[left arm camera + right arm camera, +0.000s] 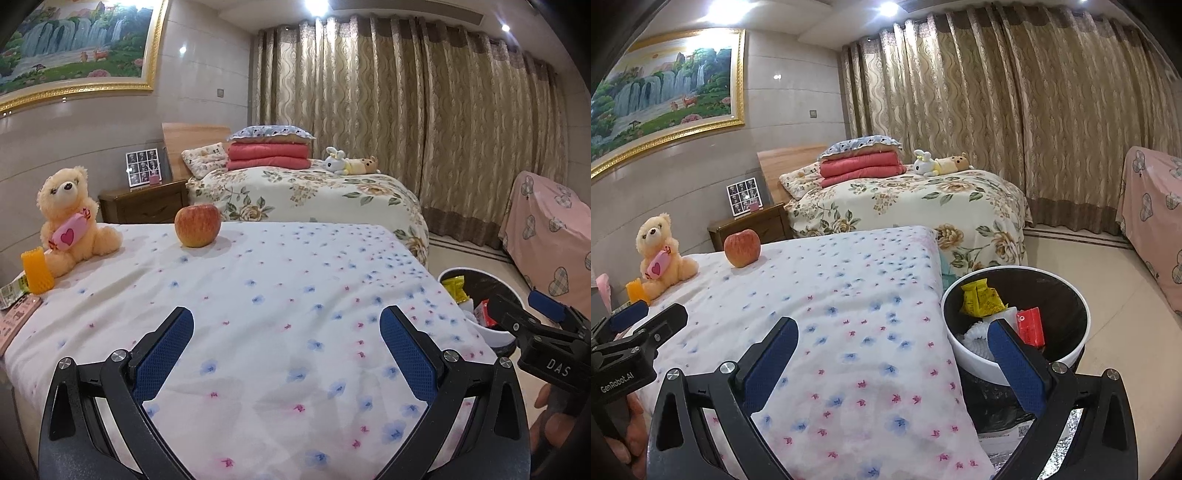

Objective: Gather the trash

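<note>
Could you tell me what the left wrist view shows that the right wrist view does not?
Only the left wrist view shows the green wrapper and pink card at the bed's left edge. Only the right wrist view shows the full inside of the trash bin: yellow packet, red packet, white foam net. Both show the teddy bear, apple, orange foam sleeve, and both grippers open and empty.

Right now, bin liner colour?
Black, inside the white trash bin; clearest in the right wrist view.
</note>
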